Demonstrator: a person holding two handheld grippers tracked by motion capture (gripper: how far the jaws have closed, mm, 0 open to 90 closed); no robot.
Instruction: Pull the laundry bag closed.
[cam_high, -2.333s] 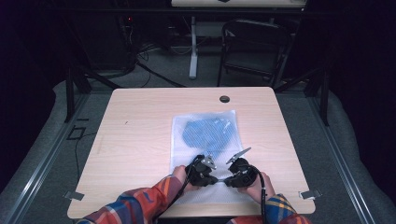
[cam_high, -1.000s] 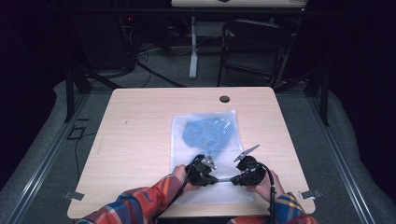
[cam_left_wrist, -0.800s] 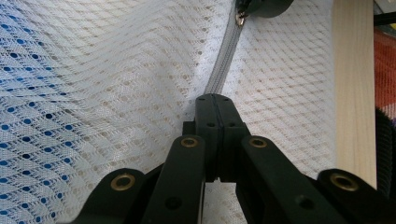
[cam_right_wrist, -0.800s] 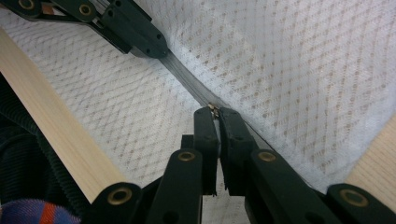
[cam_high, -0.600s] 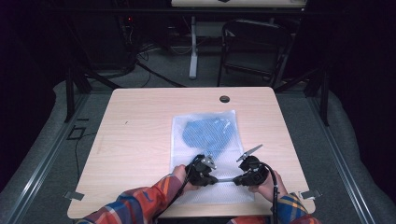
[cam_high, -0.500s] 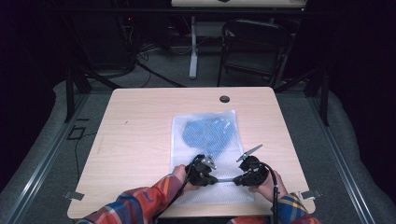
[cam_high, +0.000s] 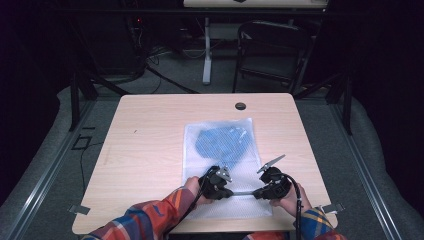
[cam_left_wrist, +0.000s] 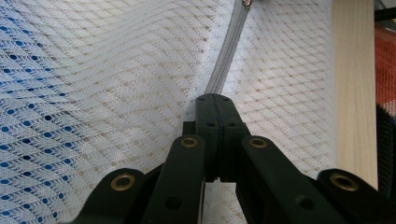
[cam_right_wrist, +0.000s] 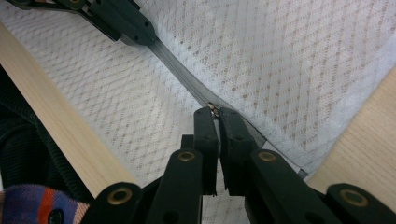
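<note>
A white mesh laundry bag (cam_high: 222, 165) is lying on the counter (cam_high: 150, 145). The left tongs (cam_left_wrist: 212, 100) are gripping its grey zipper (cam_left_wrist: 224, 65); the right tongs (cam_right_wrist: 215, 112) are pinching the zipper pull (cam_right_wrist: 214, 109).

High view looks down; both tool views sit close, sharing the mesh bag (cam_high: 220, 150).

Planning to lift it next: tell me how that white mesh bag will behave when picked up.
Likely floppy: the mesh bag ripples around the left hand-held gripper. Probably light, being thin netting over a blue item. It may sag between grips, since only its zipper is pinched.
</note>
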